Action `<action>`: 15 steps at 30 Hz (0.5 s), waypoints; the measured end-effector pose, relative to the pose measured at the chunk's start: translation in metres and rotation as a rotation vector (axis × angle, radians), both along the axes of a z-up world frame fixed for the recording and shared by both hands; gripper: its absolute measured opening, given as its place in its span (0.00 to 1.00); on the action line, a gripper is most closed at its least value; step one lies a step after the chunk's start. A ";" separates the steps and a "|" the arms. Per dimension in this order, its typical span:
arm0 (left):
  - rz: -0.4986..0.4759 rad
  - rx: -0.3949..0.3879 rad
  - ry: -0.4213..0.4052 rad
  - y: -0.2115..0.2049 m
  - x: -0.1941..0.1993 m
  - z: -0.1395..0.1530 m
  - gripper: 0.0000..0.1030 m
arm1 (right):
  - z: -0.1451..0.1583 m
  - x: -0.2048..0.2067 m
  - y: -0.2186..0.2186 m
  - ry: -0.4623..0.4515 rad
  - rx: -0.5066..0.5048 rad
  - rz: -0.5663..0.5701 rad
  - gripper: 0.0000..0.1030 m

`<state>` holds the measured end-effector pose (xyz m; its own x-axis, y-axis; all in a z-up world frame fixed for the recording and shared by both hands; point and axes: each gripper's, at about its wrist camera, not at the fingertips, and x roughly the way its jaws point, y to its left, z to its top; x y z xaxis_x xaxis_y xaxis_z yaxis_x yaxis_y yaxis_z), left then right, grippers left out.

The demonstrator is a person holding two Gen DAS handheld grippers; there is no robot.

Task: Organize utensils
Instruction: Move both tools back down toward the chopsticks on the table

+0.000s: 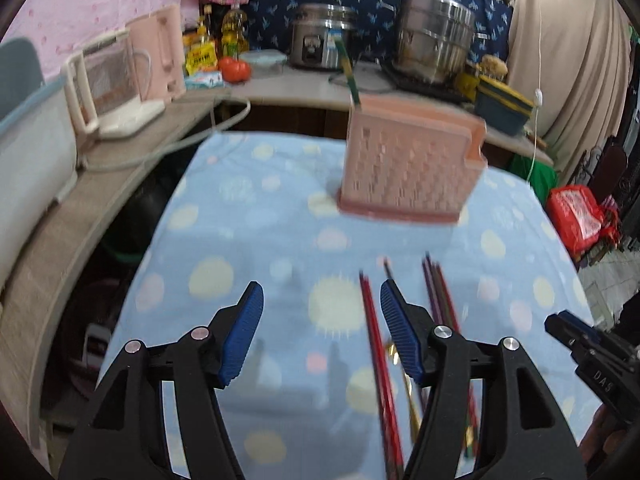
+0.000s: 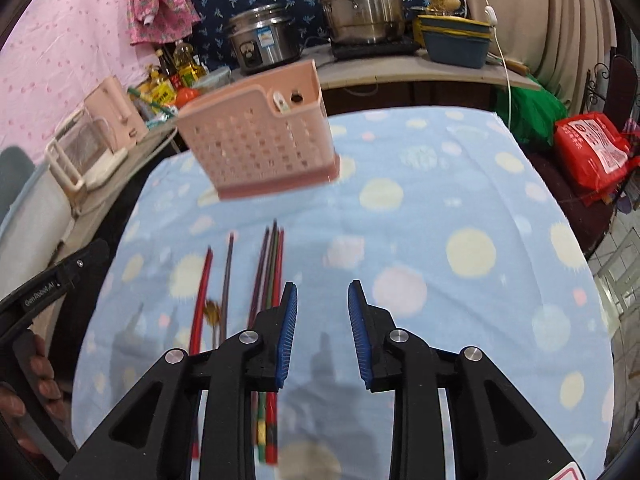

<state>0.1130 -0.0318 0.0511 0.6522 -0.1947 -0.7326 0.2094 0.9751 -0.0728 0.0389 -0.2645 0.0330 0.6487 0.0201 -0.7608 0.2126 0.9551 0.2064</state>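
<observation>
Chopsticks [image 1: 376,344] lie lengthwise toward the caddy [image 1: 408,164] on the cloth, btwn both hands; L gripper [image 1: 322,300] wide & empty, nearest; R gripper [image 2: 322,300] narrower, empty, chopsticks just left.

A rice cooker [image 1: 322,38] and a steel steamer pot [image 1: 436,38] are standing on the back counter [image 1: 304,88]; a red bag [image 2: 592,152] is lying beyond the bench's right edge.

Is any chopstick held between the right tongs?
No: the right tongs stand open over bare cloth, and the chopsticks lie on the table beside them.
</observation>
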 end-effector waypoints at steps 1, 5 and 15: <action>-0.001 0.012 0.014 0.000 -0.008 -0.008 0.56 | -0.005 -0.007 0.003 0.013 -0.005 0.000 0.26; -0.020 0.024 0.076 0.003 -0.038 -0.037 0.56 | -0.023 -0.035 0.012 0.052 -0.018 0.003 0.26; -0.092 0.031 0.178 -0.009 -0.088 -0.082 0.56 | -0.044 -0.070 0.027 0.096 -0.001 0.016 0.26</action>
<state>0.0251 -0.0404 -0.0306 0.4920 -0.2230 -0.8415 0.2842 0.9548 -0.0868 -0.0315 -0.2375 -0.0112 0.5727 0.0285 -0.8193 0.2163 0.9587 0.1845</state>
